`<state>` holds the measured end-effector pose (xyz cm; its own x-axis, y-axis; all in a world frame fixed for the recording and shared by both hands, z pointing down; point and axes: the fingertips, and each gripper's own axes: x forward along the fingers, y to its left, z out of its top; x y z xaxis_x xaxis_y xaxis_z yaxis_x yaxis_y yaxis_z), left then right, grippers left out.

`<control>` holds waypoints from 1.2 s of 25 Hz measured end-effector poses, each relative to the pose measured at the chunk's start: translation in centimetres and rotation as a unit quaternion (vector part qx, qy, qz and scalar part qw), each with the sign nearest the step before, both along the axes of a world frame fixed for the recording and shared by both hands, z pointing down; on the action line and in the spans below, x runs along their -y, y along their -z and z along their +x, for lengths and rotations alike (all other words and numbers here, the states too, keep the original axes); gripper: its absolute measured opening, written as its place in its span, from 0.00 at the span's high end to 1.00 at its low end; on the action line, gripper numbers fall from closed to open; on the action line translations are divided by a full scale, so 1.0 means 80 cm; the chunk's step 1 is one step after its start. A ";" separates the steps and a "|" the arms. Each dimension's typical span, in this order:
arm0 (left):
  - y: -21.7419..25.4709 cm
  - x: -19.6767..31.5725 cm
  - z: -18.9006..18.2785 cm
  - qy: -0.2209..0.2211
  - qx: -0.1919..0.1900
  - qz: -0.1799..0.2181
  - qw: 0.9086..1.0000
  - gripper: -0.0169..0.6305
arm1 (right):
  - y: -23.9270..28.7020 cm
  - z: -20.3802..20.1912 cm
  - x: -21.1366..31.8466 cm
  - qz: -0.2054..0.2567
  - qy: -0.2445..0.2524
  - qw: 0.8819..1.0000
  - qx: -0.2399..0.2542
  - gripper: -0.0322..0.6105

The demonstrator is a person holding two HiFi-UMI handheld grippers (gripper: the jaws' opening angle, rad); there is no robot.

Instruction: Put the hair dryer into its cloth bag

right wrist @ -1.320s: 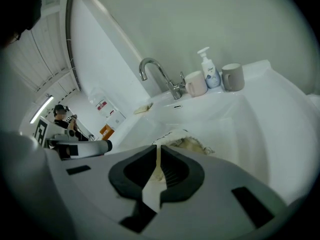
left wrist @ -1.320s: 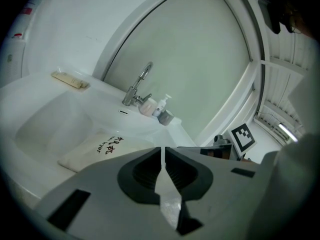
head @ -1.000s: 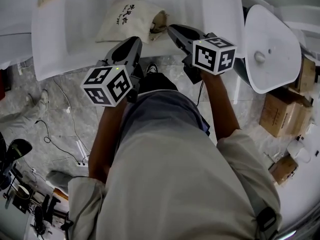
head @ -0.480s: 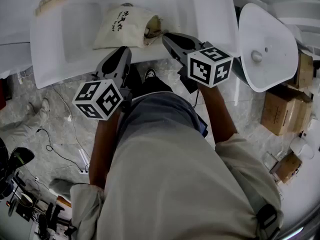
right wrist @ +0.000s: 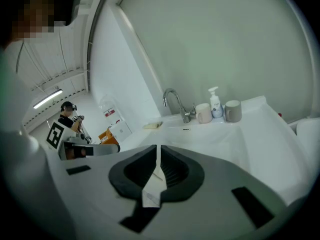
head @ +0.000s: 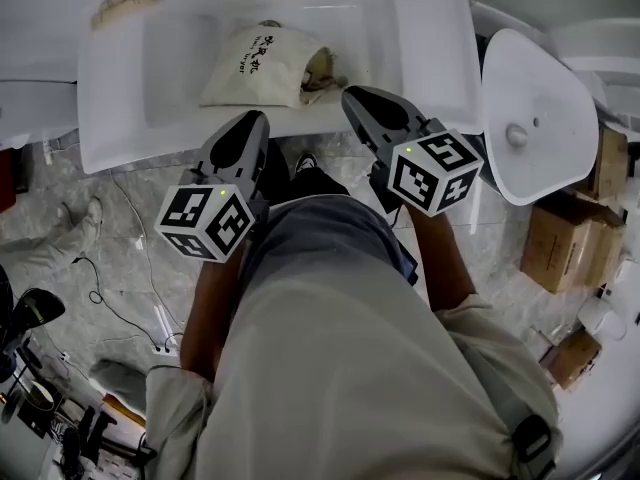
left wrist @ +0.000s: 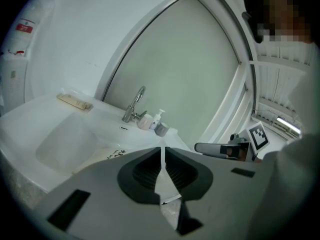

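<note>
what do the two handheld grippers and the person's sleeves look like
The left gripper and right gripper are grey wedge-shaped shells with dark ribbed jaw pads. Each carries a white cube with black square markers and a small green light. The sleeves are pale beige, bunched at the elbows.

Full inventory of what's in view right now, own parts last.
beige cloth bag with black print: 1, lying in the sink basin
white rectangular sink: 1, ahead of the person
chrome tap: 1, back rim
pale pink cup: 1, beside the tap
white pump bottle: 1, between the cups
grey cup: 1, beside the bottle
brown cardboard boxes: several, floor, right
left claw: grey, shut, empty
right claw: grey, shut, empty
</note>
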<state>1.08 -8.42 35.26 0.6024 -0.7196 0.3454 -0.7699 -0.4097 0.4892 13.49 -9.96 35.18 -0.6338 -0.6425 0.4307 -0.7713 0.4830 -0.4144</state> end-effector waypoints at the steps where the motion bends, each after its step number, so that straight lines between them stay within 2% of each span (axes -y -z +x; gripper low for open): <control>1: 0.003 -0.002 -0.002 0.002 0.002 0.008 1.000 0.93 | 0.006 0.001 -0.002 0.009 -0.005 1.000 0.000 0.90; 8: 0.035 -0.018 -0.011 0.030 0.028 0.058 0.997 0.96 | 0.035 0.008 -0.025 0.043 -0.016 0.999 -0.008 0.91; 13: 0.056 -0.025 -0.022 0.057 0.020 0.093 0.994 0.96 | 0.054 0.013 -0.038 0.065 -0.017 0.998 -0.020 0.93; 22: 0.069 -0.031 -0.017 0.056 0.045 0.103 0.992 0.96 | 0.088 0.019 -0.059 0.086 -0.018 0.996 -0.033 0.94; 30: 0.071 -0.031 -0.018 0.059 0.054 0.100 0.992 0.96 | 0.079 0.025 -0.056 0.085 -0.037 0.995 -0.048 0.94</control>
